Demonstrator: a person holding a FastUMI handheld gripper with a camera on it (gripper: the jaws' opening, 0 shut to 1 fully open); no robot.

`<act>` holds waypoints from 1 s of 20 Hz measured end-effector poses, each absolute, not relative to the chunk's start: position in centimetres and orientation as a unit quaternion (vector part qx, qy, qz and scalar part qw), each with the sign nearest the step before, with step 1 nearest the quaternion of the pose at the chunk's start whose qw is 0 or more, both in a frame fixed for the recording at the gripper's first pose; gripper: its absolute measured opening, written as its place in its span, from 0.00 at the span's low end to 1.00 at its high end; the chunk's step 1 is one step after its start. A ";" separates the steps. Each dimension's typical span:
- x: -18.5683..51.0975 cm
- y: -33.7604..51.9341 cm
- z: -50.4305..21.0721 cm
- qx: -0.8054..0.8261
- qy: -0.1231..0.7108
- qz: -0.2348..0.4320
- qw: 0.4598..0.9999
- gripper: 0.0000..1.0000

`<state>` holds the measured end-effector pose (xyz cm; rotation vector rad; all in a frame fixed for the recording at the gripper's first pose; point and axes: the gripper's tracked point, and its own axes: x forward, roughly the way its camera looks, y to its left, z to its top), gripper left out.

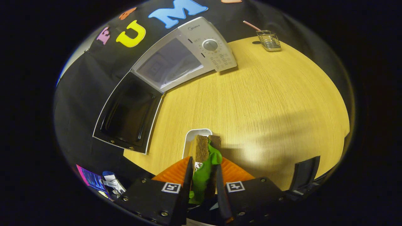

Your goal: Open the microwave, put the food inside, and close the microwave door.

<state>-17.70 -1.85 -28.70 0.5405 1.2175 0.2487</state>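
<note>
At lower centre, the gripper (203, 175) is clamped on the sandwich (204, 157), lifted above its white tray (190, 138), because the microwave (185, 53) at upper left has its door (127, 114) already open.

- bench (267, 103) is pale yellow wood with a fine grain
- microwave (201, 47) is white-grey, its open door (128, 114) glossy black inside with a white edge
- sandwich (204, 157) held tight in the claw (203, 175): brown bread, bright green leaf
- tray (193, 135) under it is white
- wire basket (269, 40) is silvery, with a pink striped stick
</note>
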 end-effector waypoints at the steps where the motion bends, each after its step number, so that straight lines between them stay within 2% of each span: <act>1: -17.6 -2.1 -28.6 0.248 0.563 0.107 0.781 0.33; 2: -17.4 -1.9 -28.1 0.246 0.563 0.106 0.782 0.21; 7: -15.8 -0.8 -23.4 0.259 0.535 0.116 0.796 0.21; 10: -12.4 0.7 -21.3 0.290 0.504 0.120 0.805 0.21; 20: -0.5 8.8 -20.7 0.383 0.414 0.111 0.818 0.21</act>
